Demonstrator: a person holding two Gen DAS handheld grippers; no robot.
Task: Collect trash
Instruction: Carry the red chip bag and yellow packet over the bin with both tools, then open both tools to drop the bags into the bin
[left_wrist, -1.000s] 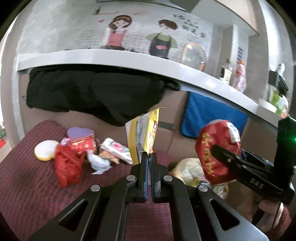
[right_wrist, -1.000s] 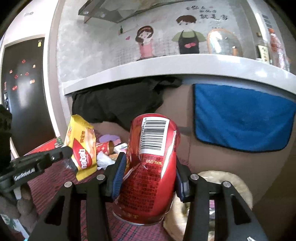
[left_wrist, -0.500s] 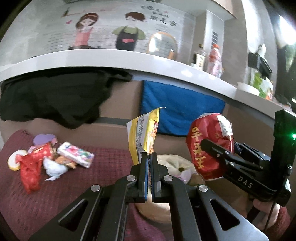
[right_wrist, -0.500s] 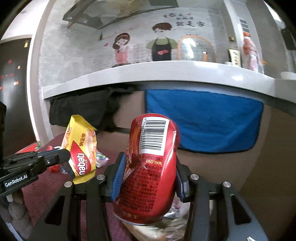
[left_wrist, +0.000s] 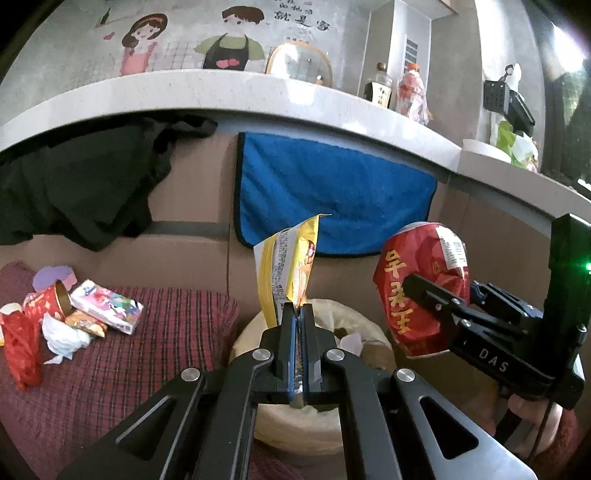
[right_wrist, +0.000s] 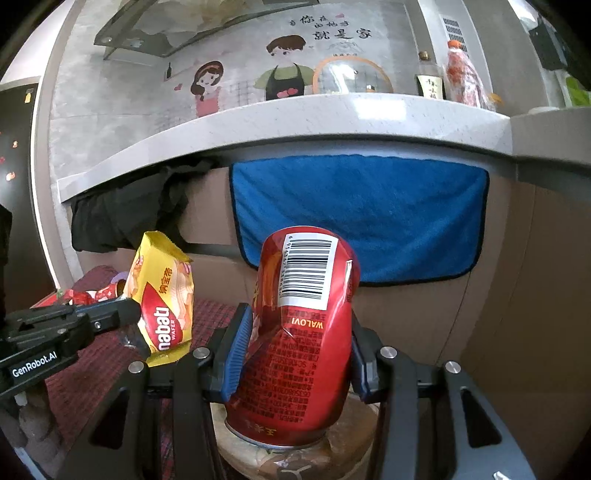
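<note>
My left gripper (left_wrist: 297, 314) is shut on a yellow wafer wrapper (left_wrist: 288, 258) that stands upright from its pads; the same wrapper (right_wrist: 162, 302) shows at the left of the right wrist view. My right gripper (right_wrist: 295, 343) is shut on a dented red can (right_wrist: 299, 332), which shows at the right as the red can (left_wrist: 417, 284) in the left wrist view. Both hang over a round bin lined with a pale bag (left_wrist: 354, 325), its rim (right_wrist: 343, 446) just under the can.
More trash (left_wrist: 74, 310) lies on a red plaid cloth (left_wrist: 147, 354) to the left: a small red can, a pink packet, white paper, a red bag. Behind stand cardboard panels with a blue towel (left_wrist: 332, 192), black clothing (left_wrist: 81, 184) and a stone counter edge above.
Both grippers have swung right, away from the trash pile, still holding wrapper and can. The lined bin has come from the right side to directly beneath them.
</note>
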